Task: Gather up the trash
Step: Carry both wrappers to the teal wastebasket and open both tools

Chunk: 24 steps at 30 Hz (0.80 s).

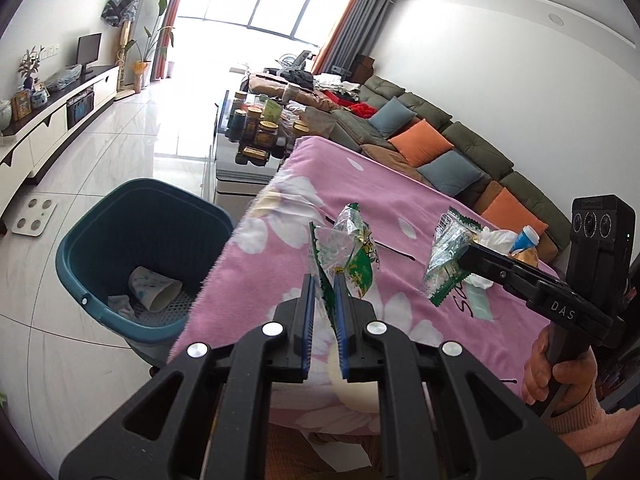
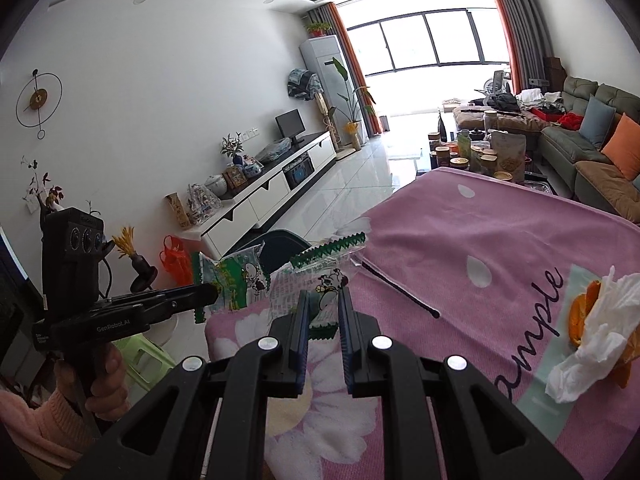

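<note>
The left gripper (image 1: 323, 280) is clamped on a crinkled clear-and-green plastic snack wrapper (image 1: 348, 248), which stands up from between its blue pads with its long axis roughly upright, above the pink flowered blanket (image 1: 408, 208) that covers the table. The right gripper (image 2: 325, 300) pinches a second clear-and-green cartoon-printed wrapper (image 2: 316, 276) the same way, over the blanket's near edge. Both pairs of jaws sit nearly closed with only thin plastic between them.

The relation that matters is the dark teal plastic bin (image 1: 140, 256) on the white tiled floor. It stands off the table's edge, down and to the left of the left gripper, and already holds a crumpled paper cup (image 1: 154, 290) and a bit of tissue. The left hand is plainly nearer to it; the right gripper (image 1: 464, 258) sits further over the table, on the side away from the bin, so its wrapper probably has the longer way to go across the blanket's edge. From the right wrist view, only the bin's dark rim (image 2: 280, 246) peeps out behind the two wrappers.

Trash left on the blanket: a crumpled white tissue (image 2: 592, 340) with orange peel (image 2: 584, 316), well to the right of both grippers.
</note>
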Each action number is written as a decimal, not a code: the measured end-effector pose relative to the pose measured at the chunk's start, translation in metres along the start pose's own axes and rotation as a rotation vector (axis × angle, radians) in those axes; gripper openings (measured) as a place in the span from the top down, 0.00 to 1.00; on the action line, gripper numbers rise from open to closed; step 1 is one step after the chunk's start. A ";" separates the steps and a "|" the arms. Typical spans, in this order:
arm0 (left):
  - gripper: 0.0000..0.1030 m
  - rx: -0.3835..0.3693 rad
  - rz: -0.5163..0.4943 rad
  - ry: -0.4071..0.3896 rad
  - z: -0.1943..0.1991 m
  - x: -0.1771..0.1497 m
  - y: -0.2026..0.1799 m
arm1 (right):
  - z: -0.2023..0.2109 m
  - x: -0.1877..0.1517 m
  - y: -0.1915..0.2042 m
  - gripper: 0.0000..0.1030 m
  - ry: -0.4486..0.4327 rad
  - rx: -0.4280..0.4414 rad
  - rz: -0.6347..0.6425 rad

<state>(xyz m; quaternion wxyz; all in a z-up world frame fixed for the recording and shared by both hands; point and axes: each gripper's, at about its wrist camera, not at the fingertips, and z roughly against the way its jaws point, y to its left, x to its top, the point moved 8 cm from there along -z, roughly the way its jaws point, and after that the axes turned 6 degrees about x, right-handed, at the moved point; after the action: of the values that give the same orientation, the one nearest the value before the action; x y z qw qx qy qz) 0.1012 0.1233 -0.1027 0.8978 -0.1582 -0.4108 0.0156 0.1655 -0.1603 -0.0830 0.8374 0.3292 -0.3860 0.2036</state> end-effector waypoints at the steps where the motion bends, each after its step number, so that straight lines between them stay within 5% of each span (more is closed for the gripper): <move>1: 0.90 0.013 0.011 -0.005 0.002 0.003 0.007 | -0.006 0.002 0.003 0.88 0.006 0.007 0.010; 24: 0.90 0.212 0.139 -0.011 -0.001 0.019 0.111 | -0.115 0.036 0.065 0.88 0.137 0.167 0.086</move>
<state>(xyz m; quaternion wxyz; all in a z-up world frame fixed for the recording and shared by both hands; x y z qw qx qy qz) 0.1258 0.2315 -0.1228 0.9040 -0.0904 -0.3998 0.1218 0.2079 -0.0308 -0.0854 0.8221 0.3660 -0.3233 0.2928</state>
